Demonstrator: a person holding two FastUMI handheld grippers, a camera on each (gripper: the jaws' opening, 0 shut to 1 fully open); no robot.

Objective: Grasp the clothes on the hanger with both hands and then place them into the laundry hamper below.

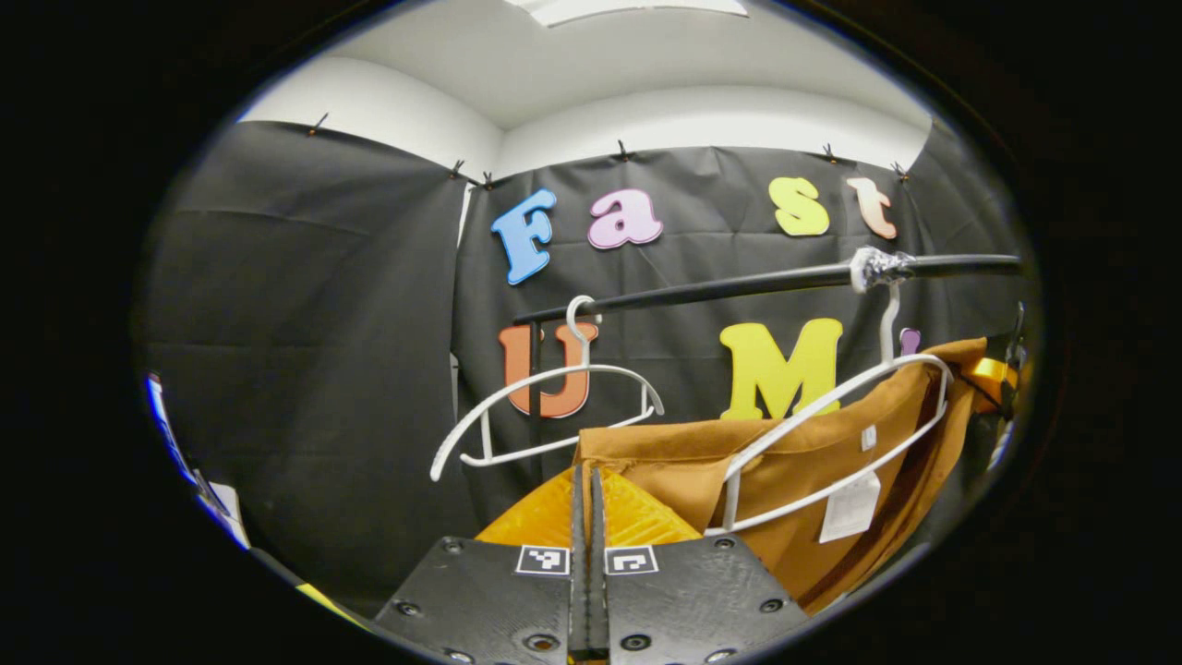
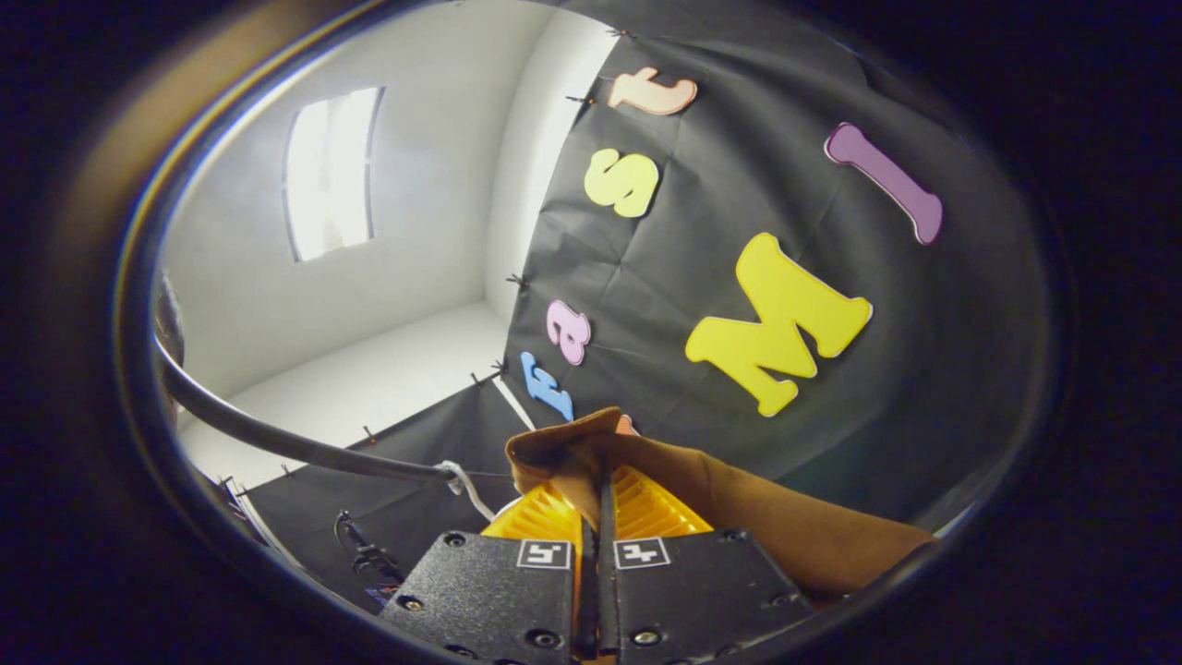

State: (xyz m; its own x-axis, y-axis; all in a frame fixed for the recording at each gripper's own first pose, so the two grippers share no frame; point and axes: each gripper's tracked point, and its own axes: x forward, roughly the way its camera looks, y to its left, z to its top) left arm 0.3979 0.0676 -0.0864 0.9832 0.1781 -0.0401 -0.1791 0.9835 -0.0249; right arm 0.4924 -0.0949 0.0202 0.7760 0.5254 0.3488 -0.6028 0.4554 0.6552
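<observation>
Black cloth covers the booth's far wall below a white ceiling, and a dark rail (image 1: pixel 739 284) runs across in front of it in the left gripper view. At the left of that rail hangs an empty white hanger (image 1: pixel 545 406), its hook over the bar. Nearer and a little right of it, at the bottom of the view, the left gripper (image 1: pixel 587 499) has its fingers clenched together, and the left edge of the brown garment (image 1: pixel 813 480) appears to be pinched between them, though the cloth is thin there and the contact is hard to make out. To the right, the garment is draped over a second white hanger (image 1: pixel 859 434), whose hook sits on the rail by a wrapped patch; a white tag hangs from the cloth near the hanger's lower bar. The garment is therefore still on its hanger, up at rail level, and the hamper lies somewhere below. In the right gripper view the camera is tilted steeply, so the wall leans and the rail (image 2: pixel 295 443) curves along the lower left. There the right gripper (image 2: pixel 602 499) has its fingers clamped on a bunched fold of the brown garment (image 2: pixel 739 508), which pokes up beyond the tips and trails off to the right. Holding the cloth at two separate points probably serves to spread its weight, so it can be drawn off the hanger without snagging.
</observation>
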